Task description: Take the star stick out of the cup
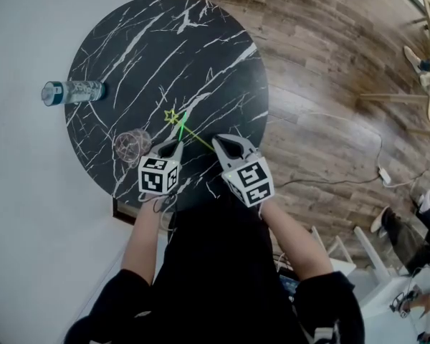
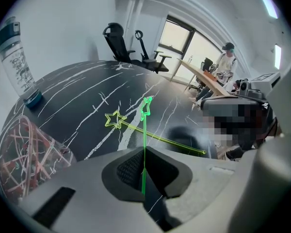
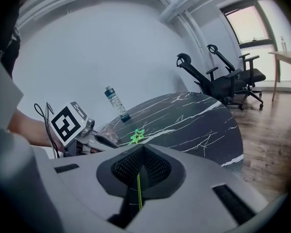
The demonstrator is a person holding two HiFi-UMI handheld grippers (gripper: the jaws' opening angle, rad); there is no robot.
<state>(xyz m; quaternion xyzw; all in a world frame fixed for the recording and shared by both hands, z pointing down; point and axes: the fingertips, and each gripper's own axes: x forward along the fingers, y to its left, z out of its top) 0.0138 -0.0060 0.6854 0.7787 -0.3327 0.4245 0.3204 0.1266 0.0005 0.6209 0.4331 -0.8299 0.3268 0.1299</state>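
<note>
A clear glass cup [image 1: 132, 145] with thin red lines stands on the round black marble table [image 1: 201, 56], just left of my left gripper [image 1: 170, 146]. In the left gripper view the cup [image 2: 29, 154] is at lower left. My left gripper [image 2: 143, 154] is shut on a green star stick [image 2: 145, 130] that points up and away, outside the cup. My right gripper [image 1: 226, 143] is shut on a yellow star stick [image 1: 190, 131], whose star lies over the table ahead of both grippers. Its thin shaft [image 3: 138, 193] shows between the right gripper's [image 3: 140, 152] shut jaws.
A water bottle [image 1: 72, 92] stands at the table's far left edge. Black office chairs [image 3: 218, 81] and a long desk with a seated person [image 2: 225, 64] lie beyond the table. Wooden floor [image 1: 330, 84] and cables are to the right; a white wall is on the left.
</note>
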